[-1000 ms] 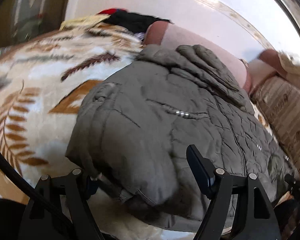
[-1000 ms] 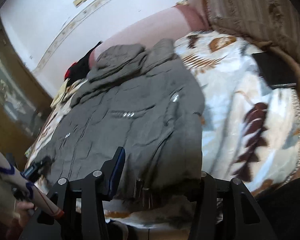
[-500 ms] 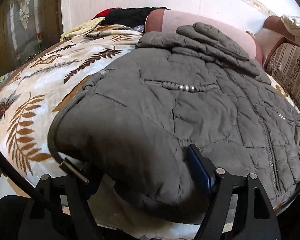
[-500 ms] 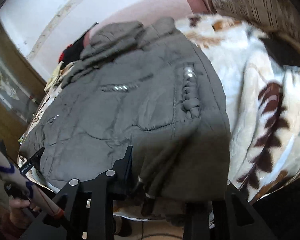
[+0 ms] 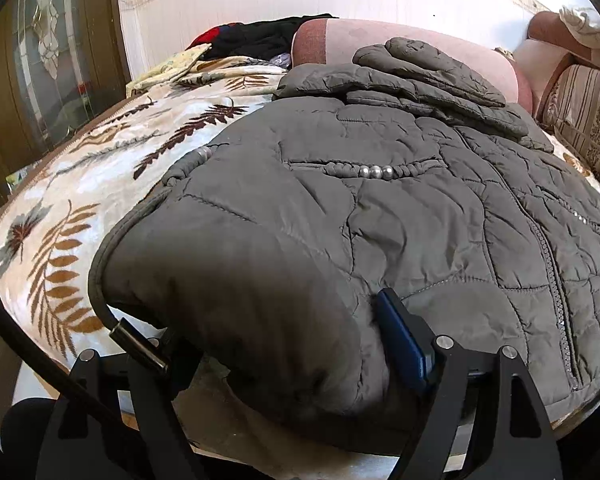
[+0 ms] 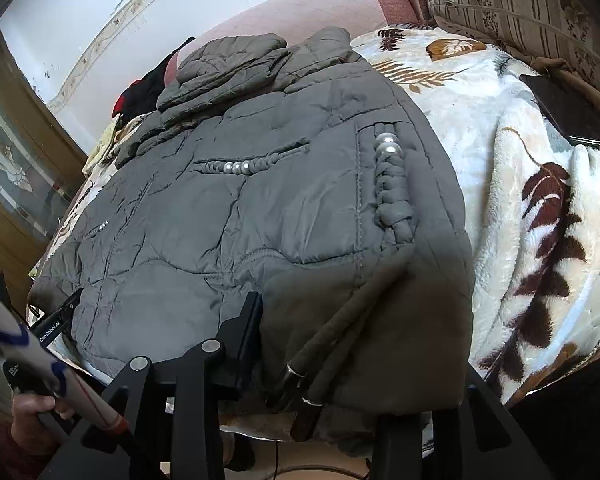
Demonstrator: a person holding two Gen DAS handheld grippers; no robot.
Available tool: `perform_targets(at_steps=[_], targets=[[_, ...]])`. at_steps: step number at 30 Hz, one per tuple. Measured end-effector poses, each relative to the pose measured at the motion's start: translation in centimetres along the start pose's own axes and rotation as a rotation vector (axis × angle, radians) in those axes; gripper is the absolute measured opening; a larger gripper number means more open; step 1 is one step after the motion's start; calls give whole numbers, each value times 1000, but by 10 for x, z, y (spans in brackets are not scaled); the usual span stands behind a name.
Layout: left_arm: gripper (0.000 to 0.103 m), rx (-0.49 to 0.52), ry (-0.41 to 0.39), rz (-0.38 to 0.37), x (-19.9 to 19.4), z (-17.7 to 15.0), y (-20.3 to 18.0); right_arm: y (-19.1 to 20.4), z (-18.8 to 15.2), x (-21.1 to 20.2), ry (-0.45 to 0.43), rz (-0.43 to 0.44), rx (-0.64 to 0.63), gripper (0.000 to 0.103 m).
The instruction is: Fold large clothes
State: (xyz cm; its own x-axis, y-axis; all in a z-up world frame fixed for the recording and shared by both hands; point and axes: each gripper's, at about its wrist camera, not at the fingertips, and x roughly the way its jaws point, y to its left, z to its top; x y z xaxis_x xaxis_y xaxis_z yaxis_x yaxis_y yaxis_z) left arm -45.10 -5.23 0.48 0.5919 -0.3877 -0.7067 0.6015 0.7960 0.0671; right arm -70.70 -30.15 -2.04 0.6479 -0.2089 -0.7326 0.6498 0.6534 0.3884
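While the jacket (image 5: 380, 220) is spread front-up over the blanket (image 5: 100, 184), with its hem hanging off the bed edge at six o'clock in both wrist views and its bunched top pushed against the pillow (image 5: 400, 40) at twelve, the main risk is judged to lie in its bulk. If the hem is lifted unevenly, the padded body could be dragged across the plush blanket, and the fold would be skewed.

The hem's left corner is clamped in the left gripper (image 5: 284, 344): thick padding bulges between the fingers, and the blue pad is pressed into it at five o'clock. The hem's right corner is gripped by the right gripper (image 6: 352, 356). Its jaws have just been opening a little, with fabric between them. The near pad is seen against the cloth, while the far one is hidden under it. That hold is judged the weaker one, and slippery shell fabric could be lost from it once weight is taken.

Two cords (image 6: 340, 332) are draped across the right grip toward six o'clock. They could be snagged on a finger.

No container proper is seen. Only the pockets (image 5: 364, 168), trimmed with braid and pearls, are shown flat; their contents cannot be told.
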Motion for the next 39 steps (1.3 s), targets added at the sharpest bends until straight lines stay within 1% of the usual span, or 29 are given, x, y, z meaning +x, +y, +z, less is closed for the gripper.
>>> perform_targets(at_steps=[8, 16, 32, 34, 35, 36, 39], targets=[[81, 25, -12, 34, -2, 0, -3, -1, 1, 1, 1, -2, -9, 42], [81, 51, -23, 67, -4, 0, -8, 1, 1, 3, 5, -5, -24, 46], [80, 62, -30, 96, -5, 1, -11, -5, 2, -2, 7, 13, -9, 48], [72, 64, -36, 98, -7, 2, -11, -5, 2, -5, -2, 13, -12, 41], [70, 68, -39, 98, -8, 2, -12, -5, 1, -9, -18, 19, -16, 34], [66, 72, -43, 99, -9, 2, -13, -4, 1, -13, -37, 28, -23, 30], [59, 80, -52, 101, -11, 3, -14, 2, 1, -18, -63, 26, -53, 26]])
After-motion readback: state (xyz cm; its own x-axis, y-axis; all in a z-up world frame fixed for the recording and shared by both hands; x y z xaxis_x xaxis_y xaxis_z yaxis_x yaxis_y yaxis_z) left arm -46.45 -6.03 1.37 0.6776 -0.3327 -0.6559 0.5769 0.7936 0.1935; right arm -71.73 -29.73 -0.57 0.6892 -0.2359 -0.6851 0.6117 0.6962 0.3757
